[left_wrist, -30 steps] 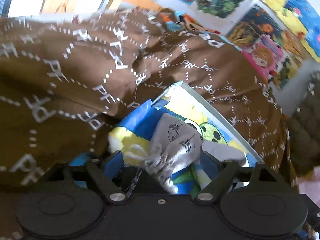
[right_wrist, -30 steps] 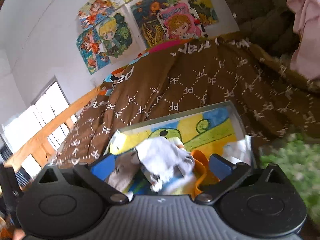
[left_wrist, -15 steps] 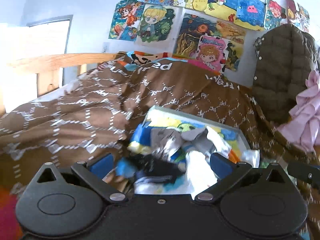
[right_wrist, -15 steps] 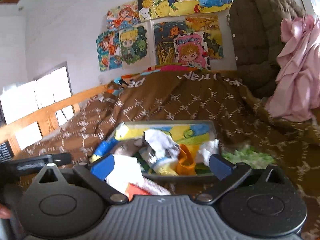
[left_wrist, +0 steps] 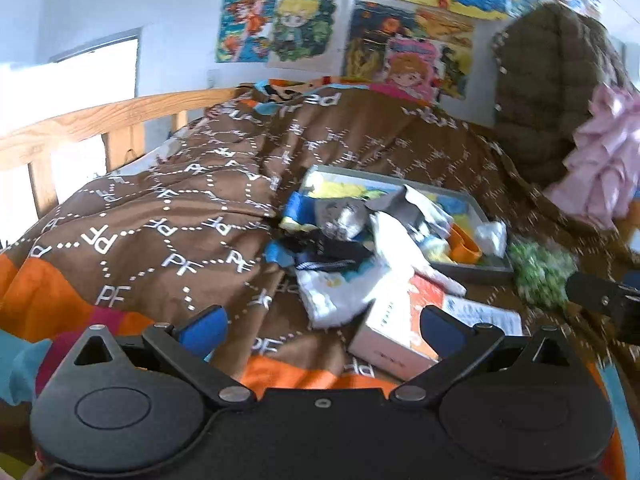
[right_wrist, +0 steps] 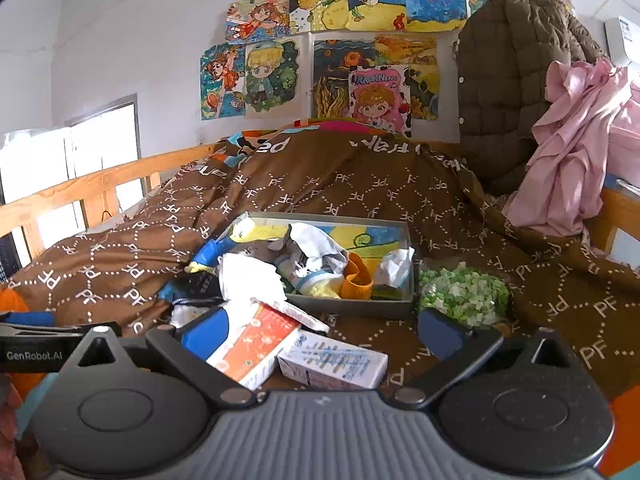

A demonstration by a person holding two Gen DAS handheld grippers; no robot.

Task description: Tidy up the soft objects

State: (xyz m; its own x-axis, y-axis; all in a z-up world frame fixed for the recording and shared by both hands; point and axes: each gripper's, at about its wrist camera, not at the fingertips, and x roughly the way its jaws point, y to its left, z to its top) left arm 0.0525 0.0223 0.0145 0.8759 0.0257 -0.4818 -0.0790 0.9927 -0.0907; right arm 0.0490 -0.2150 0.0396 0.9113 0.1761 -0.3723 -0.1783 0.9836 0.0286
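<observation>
A shallow grey tray (right_wrist: pixel 352 307) with a cartoon-printed floor sits on the brown quilt (right_wrist: pixel 360 188) of the bed, and the soft things are gathered in and around it. Inside the tray lie a crumpled grey-white cloth (right_wrist: pixel 316 250), an orange sock (right_wrist: pixel 356 280) and a small white cloth (right_wrist: pixel 394 266). Over the tray's left edge spill a blue and yellow plush piece (right_wrist: pixel 210 256), a white cloth (right_wrist: pixel 248 278) and a dark garment (left_wrist: pixel 324 250). Just right of the tray rests a green fuzzy bundle (right_wrist: pixel 464 294). In front of the tray lie an orange-and-white box (right_wrist: pixel 256 346) and a white printed box (right_wrist: pixel 332 364), touching each other. The left gripper (left_wrist: pixel 322 326) and the right gripper (right_wrist: pixel 322 330) both hover short of the tray, fingers spread and pinching nothing.
</observation>
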